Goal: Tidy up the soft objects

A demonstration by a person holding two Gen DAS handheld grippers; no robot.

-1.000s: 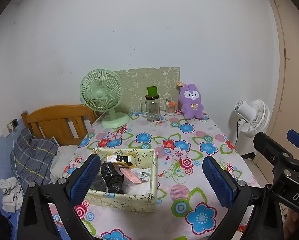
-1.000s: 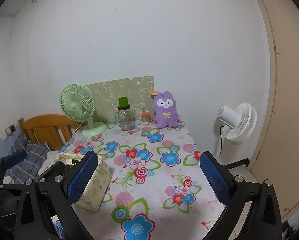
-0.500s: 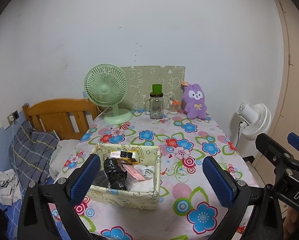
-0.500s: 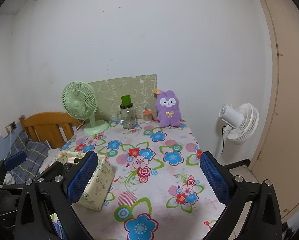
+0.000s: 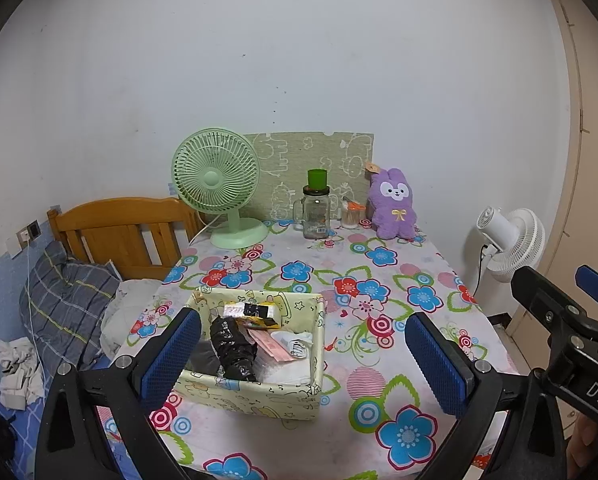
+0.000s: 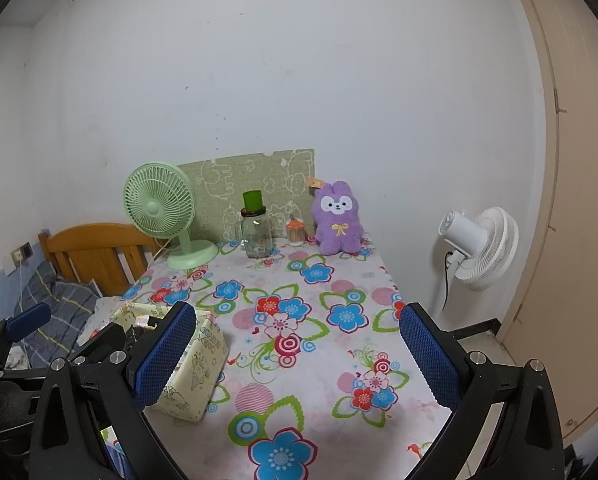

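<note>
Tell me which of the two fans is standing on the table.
The green fan, at the table's back left; the white fan stands off its right side.

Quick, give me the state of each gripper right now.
Left gripper: open, holding nothing, above the near end of the yellow fabric box.
Right gripper: open, holding nothing, over the flowered tablecloth.

White letters "DAS" stand on the black body of the right gripper [image 5: 591, 304], at the lower right edge of the left wrist view, cut off by the frame. Print on the packets [image 5: 251, 312] in the box [image 5: 255, 396] is too small to read.
</note>
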